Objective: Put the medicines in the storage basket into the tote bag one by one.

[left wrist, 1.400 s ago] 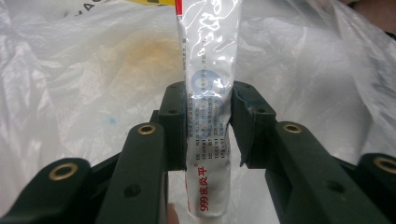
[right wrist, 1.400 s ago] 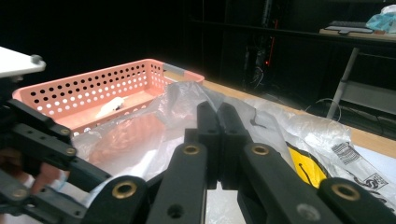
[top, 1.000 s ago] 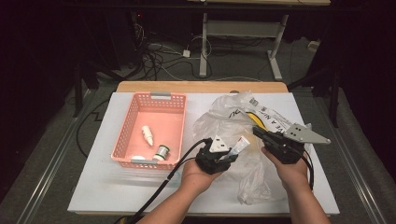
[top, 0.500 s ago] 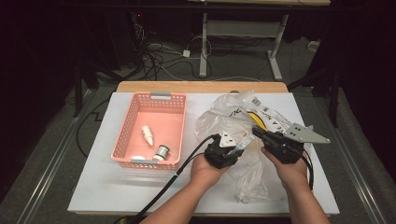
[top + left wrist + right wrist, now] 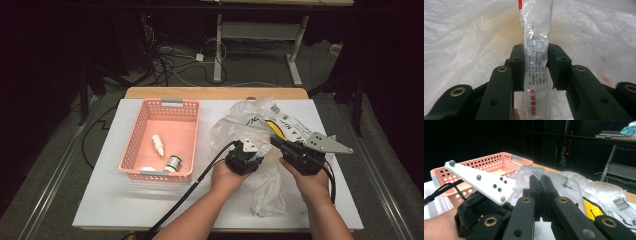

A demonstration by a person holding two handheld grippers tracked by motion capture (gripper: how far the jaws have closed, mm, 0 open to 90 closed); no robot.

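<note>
The left claw (image 5: 531, 67) is gripping a white ointment tube (image 5: 537, 50) inside the plastic bag (image 5: 250, 125) on the counter (image 5: 100, 200), while the right claw (image 5: 541, 185) is pinching the bag's film fully shut. The tube is slick and soft — it could be slipping, or snagging the film coming out.

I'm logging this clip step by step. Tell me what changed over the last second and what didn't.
The left claw, shut on the white tube, moved rightward toward the plastic bag, closing on the right claw. The right claw stayed put, pinching the bag's film. Nothing was newly grasped or let go. The pink basket and the small bottle inside it did not shift.
</note>
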